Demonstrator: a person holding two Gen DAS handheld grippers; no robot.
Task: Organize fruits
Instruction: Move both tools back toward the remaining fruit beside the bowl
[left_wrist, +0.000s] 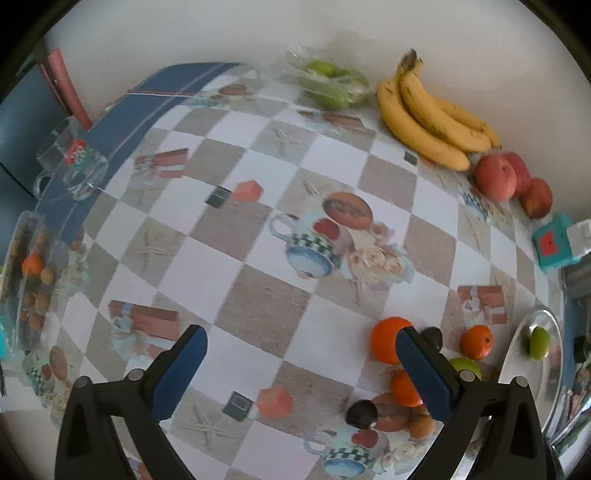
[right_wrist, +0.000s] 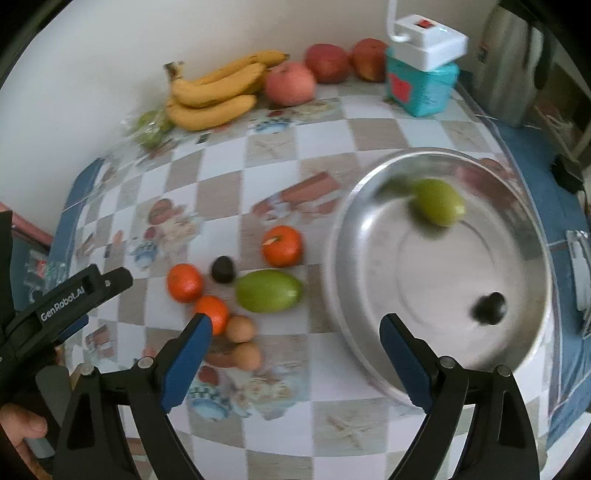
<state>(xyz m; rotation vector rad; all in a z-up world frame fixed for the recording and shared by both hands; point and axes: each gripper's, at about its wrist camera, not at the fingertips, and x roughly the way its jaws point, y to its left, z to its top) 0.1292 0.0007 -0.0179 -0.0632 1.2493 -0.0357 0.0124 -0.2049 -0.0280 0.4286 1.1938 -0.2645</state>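
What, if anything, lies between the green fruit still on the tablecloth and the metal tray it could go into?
Nothing visible does. The green fruit lies just left of the metal tray, with only bare tablecloth between them. The oranges and the dark fruit sit behind it or on its far side from the tray.

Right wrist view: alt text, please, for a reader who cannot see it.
The open right claw hangs empty over a checked tablecloth, beside a metal bowl holding a green fruit and a small dark one. Oranges lie left.
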